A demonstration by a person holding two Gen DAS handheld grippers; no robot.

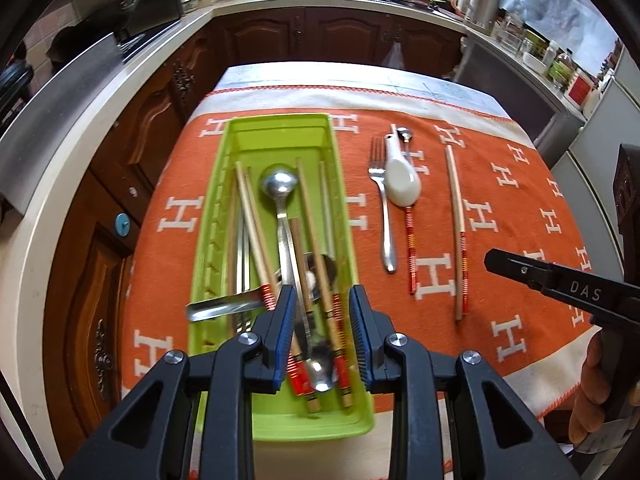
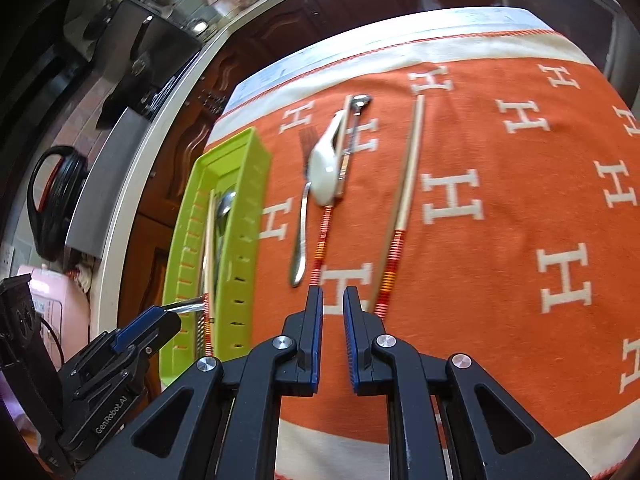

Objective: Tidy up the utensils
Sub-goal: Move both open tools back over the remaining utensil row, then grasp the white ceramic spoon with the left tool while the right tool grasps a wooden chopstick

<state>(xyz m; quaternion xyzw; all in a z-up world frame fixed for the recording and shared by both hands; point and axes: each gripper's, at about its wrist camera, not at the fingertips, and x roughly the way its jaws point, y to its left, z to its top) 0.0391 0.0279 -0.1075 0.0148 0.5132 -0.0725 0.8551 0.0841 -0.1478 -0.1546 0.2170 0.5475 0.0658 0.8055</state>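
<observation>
1. The green tray (image 1: pixel 280 128) runs up the centre-left of the left wrist view and holds a heap: a steel ladle (image 1: pixel 279 186), several wooden chopsticks (image 1: pixel 250 216), and other metal handles, one sticking out over its left wall.
2. Right of the tray, on the orange cloth (image 1: pixel 500 216), lie a fork (image 1: pixel 382 208), a white ceramic spoon (image 1: pixel 402 184) and two more chopsticks, one under that spoon.
3. The left gripper (image 1: pixel 322 300) hangs over the tray's near end, jaws apart and empty.
4. The right gripper (image 2: pixel 333 300), low in its view, has narrow, empty jaws just short of the chopstick ends.
</observation>
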